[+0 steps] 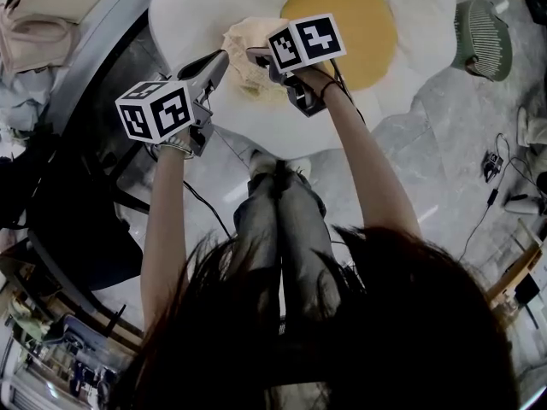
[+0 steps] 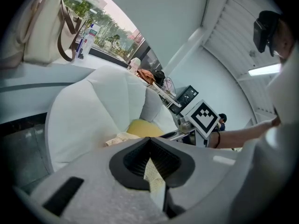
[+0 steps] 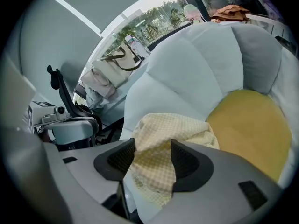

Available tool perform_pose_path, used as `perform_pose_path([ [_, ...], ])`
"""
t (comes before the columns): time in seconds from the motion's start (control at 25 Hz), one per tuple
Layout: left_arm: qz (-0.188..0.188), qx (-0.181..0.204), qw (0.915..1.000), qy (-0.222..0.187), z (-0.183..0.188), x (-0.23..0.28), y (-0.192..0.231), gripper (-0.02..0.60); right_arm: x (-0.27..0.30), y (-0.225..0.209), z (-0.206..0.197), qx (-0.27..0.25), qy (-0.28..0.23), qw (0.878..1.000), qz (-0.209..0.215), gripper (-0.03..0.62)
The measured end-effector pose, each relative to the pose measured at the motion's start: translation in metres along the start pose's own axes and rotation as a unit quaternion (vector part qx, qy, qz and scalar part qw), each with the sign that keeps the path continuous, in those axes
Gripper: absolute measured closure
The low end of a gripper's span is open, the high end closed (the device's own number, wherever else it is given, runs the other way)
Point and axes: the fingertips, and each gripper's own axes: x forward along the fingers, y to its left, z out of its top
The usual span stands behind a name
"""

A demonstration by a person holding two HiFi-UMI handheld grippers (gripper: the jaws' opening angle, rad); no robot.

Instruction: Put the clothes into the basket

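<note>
Grey ledge (image 1: 94,49) and dark furniture (image 1: 77,220) crowd my left side, so there is little room to swing there. My left gripper (image 2: 150,143) is clamped on a thin fold of the checked pale-yellow cloth (image 1: 248,54). The cloth is bunched on the white cushion (image 1: 410,24), just left of its yellow centre (image 1: 342,15). My right gripper (image 3: 152,155) has its jaws wide apart, with cloth lying between the pads, not squeezed. Further right the marble floor (image 1: 427,143) is roomier, up to a green fan (image 1: 483,37) and some cables (image 1: 491,195).
</note>
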Motion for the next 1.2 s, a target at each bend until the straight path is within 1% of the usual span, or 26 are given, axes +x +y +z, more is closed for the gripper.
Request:
perform_pose_path([
  [0.24,-0.001,-0.002,1.0,-0.005,-0.009,0.007,0.01,0.571,0.02,-0.012,-0.01,-0.007,0.015,1.0,-0.013,0.382],
  [0.36,-0.007,-0.008,0.9999,-0.007,-0.015,0.011,0.015,0.571,0.032,-0.021,-0.019,0.004,0.014,1.0,-0.016,0.382],
  [0.52,-0.007,-0.012,0.9999,-0.006,-0.028,0.017,0.024,0.571,0.049,-0.026,-0.028,0.03,0.011,0.999,-0.004,0.382],
  [0.8,-0.003,-0.009,0.9999,-0.01,-0.047,0.024,0.037,0.571,0.075,-0.028,-0.034,0.033,0.032,0.999,0.015,0.382],
  [1.04,0.001,-0.011,0.9998,-0.015,-0.054,0.03,0.043,0.571,0.085,-0.027,-0.037,0.028,0.044,0.998,0.041,0.384],
  [1.08,0.001,-0.014,0.9998,-0.017,-0.054,0.031,0.043,0.571,0.086,-0.026,-0.038,0.028,0.046,0.998,0.041,0.395],
  [1.2,-0.001,-0.023,0.9994,-0.025,-0.053,0.032,0.04,0.571,0.085,-0.024,-0.039,0.014,0.047,0.998,0.028,0.465],
])
